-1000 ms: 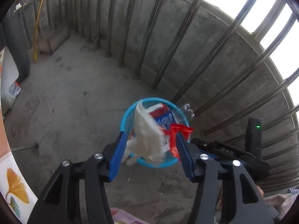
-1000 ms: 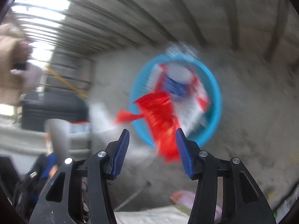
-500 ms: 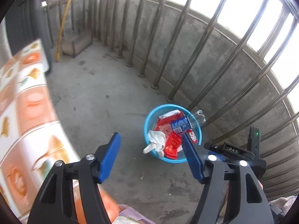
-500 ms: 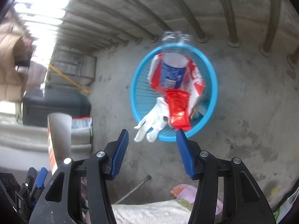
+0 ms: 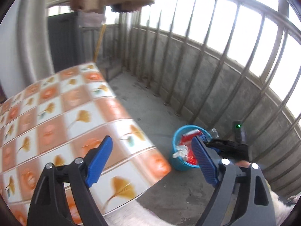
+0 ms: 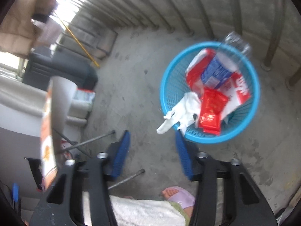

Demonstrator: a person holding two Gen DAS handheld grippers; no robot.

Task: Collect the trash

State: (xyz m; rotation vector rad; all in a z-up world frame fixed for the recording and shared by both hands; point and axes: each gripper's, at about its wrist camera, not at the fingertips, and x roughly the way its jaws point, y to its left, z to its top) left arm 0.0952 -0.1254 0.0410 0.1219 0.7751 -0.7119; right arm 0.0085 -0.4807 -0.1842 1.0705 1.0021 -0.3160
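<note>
A blue plastic basket (image 6: 253,113) stands on the concrete floor by the railing. It holds a red wrapper (image 6: 211,109), a red and white bag (image 6: 241,90), a plastic bottle with a blue label (image 6: 218,71) and a white crumpled tissue (image 6: 180,111) that hangs over its rim. My right gripper (image 6: 152,137) is open and empty, above the floor just left of the basket. My left gripper (image 5: 152,150) is open and empty, raised over the table edge. The basket (image 5: 178,164) shows low right in the left wrist view, partly behind my right finger.
A table with an orange flower-pattern cloth (image 5: 62,116) fills the left of the left wrist view. Metal railing bars (image 5: 205,56) on a low concrete wall run behind the basket. Thin table legs (image 6: 88,141) and a foot in a pink sandal (image 6: 178,195) are near the right gripper.
The white tissue and the red wrapper dropped from my grippers into the basket. Both grippers pulled back; the left one rose and turned toward the table.
</note>
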